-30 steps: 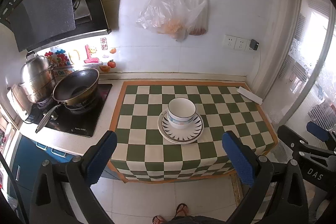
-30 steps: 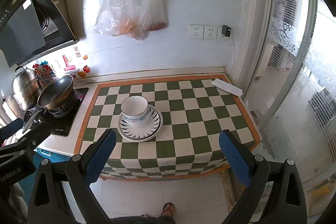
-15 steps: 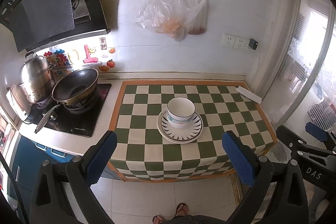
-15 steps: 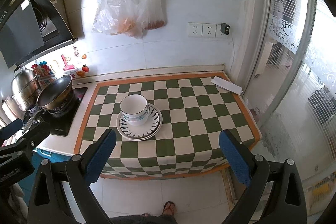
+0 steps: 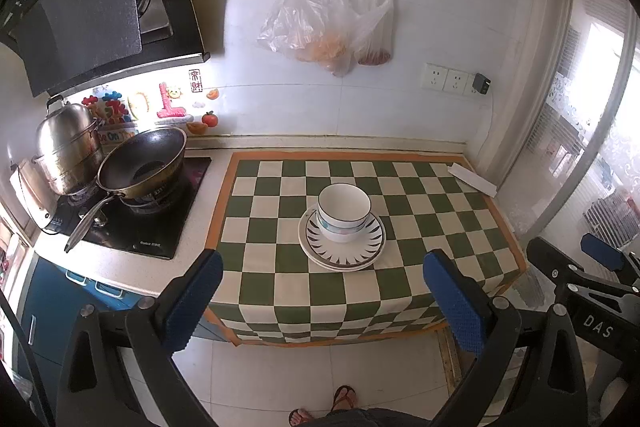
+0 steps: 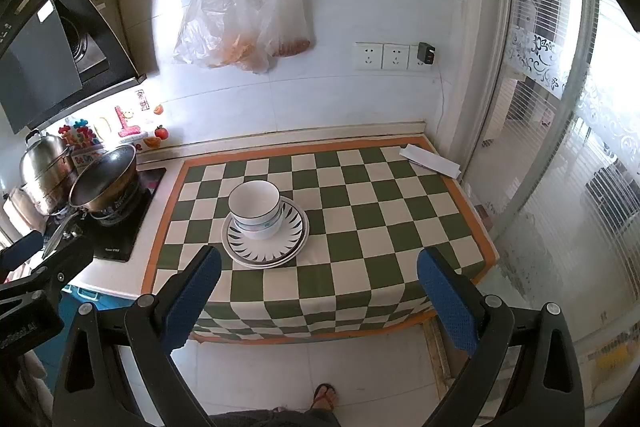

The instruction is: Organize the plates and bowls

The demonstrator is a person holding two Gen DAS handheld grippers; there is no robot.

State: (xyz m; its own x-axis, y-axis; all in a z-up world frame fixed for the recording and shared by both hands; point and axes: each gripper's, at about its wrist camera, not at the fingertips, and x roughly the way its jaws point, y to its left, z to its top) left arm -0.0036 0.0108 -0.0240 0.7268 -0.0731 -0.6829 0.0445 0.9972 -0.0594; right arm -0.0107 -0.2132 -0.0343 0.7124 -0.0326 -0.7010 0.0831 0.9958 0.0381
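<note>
White bowl [image 5: 343, 211] with blue rim line on white plates [image 5: 342, 245] bearing dark radial spikes; green-and-cream chequered cloth [image 5: 276, 251], orange-bordered; blue finger pads [image 5: 451, 303]; black hob [image 5: 160, 227].

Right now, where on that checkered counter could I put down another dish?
The checkered cloth lies bare between the stacked plates and the folded paper at the far corner, and along the front edge. The stove side is crowded with a wok and steel pot.

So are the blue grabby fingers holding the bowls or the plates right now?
Nothing is held. Both the left gripper and right gripper are open, away from the white stacked bowls and patterned plates.
</note>
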